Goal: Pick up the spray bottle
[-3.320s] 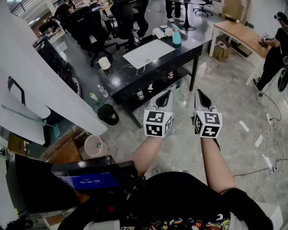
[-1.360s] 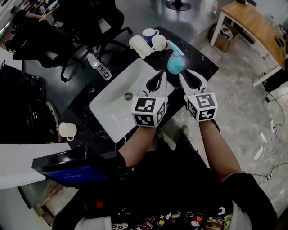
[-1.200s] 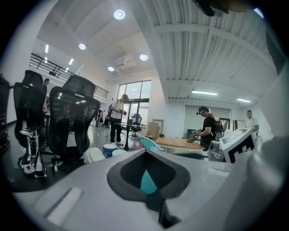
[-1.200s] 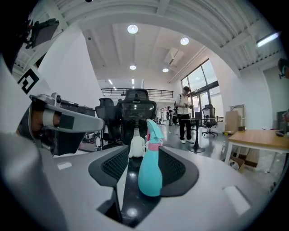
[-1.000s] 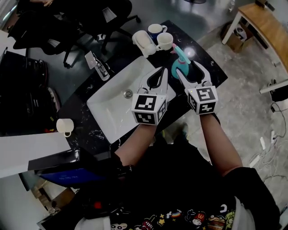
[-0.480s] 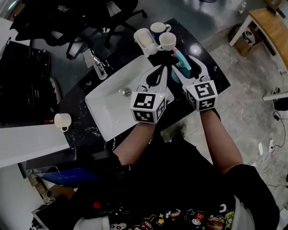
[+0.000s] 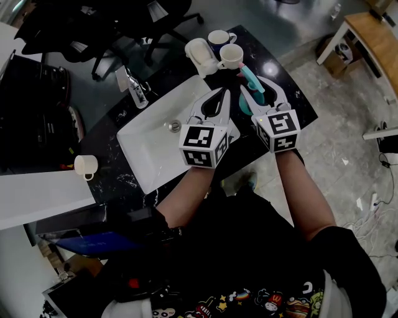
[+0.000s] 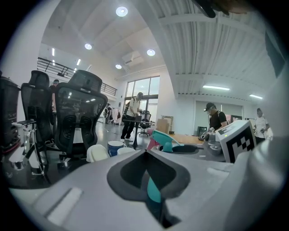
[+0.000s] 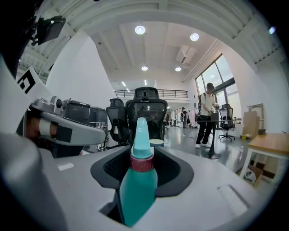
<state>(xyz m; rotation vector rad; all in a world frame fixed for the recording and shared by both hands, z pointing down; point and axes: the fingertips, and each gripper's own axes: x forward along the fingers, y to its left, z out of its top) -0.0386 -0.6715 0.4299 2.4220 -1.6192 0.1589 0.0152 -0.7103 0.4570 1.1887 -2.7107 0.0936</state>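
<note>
Starting nearest me, both forearms reach out from the body over the near edge of the black counter [image 7: 293, 94].

1. Left gripper [image 7: 222, 94]: jaws pressed together, nothing between them. It hangs over the right end of the white sink [image 7: 146, 152], just beside the other tool.

2. Right gripper [image 7: 259, 89]: jaws pinching the spray bottle [image 9: 137, 180] low on its teal body, one jaw on each flank. A thin dark sliver shows at the left flank, so I cannot confirm how firm the contact is there. The red collar and pale nozzle rise clear above the jaws.

3. Bottle position: upright near the counter's right end, right of the sink. It sits deep between the right jaws, with its spray head pointing far-left. I cannot tell whether its base touches the counter, since the gripper covers it.

4. Clearances round the bottle:
- Left: tight. The left gripper is just beside it, with the sink rim below.
- Far: tight. A white mug [image 7: 232, 57] stands just past the spray head, with a blue mug [image 7: 217, 38] and a white dish [image 7: 200, 49] behind it.
- Right: a strip of bare counter runs to the right corner, then drops to open grey floor [image 7: 336, 149].
- Near: the counter edge lies under the marker cubes.

5. Further off: another mug [image 7: 86, 165] stands on the counter well left of the sink. Black office chairs [image 7: 155, 15] stand beyond the far edge, and a wooden table [image 7: 367, 31] is at far right, well apart.
</note>
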